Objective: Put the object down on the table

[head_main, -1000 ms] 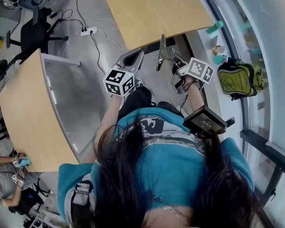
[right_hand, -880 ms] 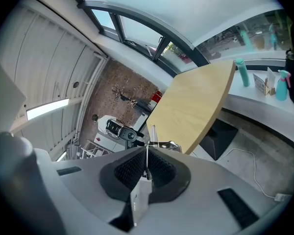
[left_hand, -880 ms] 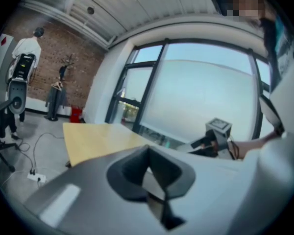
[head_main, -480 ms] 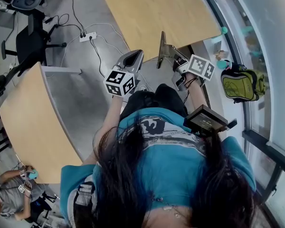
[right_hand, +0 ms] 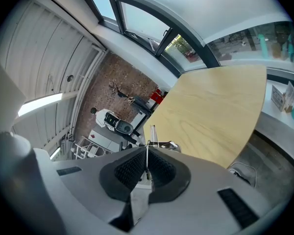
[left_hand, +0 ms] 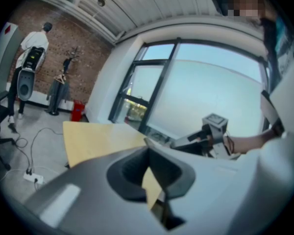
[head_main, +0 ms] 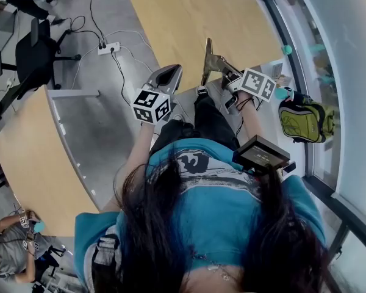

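My right gripper (head_main: 215, 63) is shut on a thin flat dark object (head_main: 207, 56) that stands on edge, over the near edge of the light wooden table (head_main: 201, 14). In the right gripper view the object (right_hand: 152, 132) shows edge-on, pinched between the pads of the right gripper (right_hand: 147, 153), with the table (right_hand: 215, 111) ahead. My left gripper (head_main: 169, 73) hovers to the left, just short of the table's edge, shut with nothing in it. In the left gripper view the left gripper (left_hand: 148, 151) points at the table (left_hand: 95, 138).
A second wooden table (head_main: 30, 145) stands at the left. A green backpack (head_main: 305, 118) lies by the window at the right. An office chair (head_main: 30, 47) and a power strip (head_main: 107, 47) with cables are on the grey floor at the back left. A person (head_main: 12, 249) sits at the bottom left.
Both grippers have edged a little toward the far table. The thin object now overlaps the table's near edge. The right gripper has stayed shut on it.
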Tool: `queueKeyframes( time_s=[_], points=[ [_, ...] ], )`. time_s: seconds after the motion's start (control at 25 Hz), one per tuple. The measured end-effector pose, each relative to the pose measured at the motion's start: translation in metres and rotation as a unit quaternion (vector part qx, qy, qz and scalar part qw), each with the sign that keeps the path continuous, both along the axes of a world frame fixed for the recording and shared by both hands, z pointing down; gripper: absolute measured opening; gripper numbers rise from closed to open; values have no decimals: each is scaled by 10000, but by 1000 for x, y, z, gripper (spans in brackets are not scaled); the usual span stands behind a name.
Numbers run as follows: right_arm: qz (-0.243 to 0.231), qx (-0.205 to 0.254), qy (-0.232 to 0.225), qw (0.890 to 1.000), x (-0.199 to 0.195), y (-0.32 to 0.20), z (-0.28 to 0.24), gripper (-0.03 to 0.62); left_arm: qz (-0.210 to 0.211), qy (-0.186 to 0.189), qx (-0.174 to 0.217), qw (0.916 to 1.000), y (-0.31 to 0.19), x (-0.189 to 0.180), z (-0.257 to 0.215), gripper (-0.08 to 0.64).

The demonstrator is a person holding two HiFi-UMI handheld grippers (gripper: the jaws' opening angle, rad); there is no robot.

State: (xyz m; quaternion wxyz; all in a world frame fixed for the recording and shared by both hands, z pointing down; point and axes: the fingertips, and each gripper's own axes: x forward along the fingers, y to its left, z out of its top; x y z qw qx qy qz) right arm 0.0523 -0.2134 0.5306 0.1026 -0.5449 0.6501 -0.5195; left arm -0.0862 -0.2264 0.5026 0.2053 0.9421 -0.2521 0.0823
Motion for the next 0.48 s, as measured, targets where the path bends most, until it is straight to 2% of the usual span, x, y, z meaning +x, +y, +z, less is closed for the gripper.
queueKeyframes(
  time_s=[0.2, 0.32, 0.48],
  points=[
    [-112, -56, 146, 9998, 44, -53, 5, 18, -123, -121, -52, 9998, -38, 34, 4, 2],
    [-313, -156, 310, 9989, 74, -89, 12, 18, -211, -179, -87, 9996, -63, 64, 4, 2],
    [-634, -230, 595, 9959, 96, -127, 21, 18, -330, -203, -58, 9992, -88, 91, 4, 2]
  ],
)
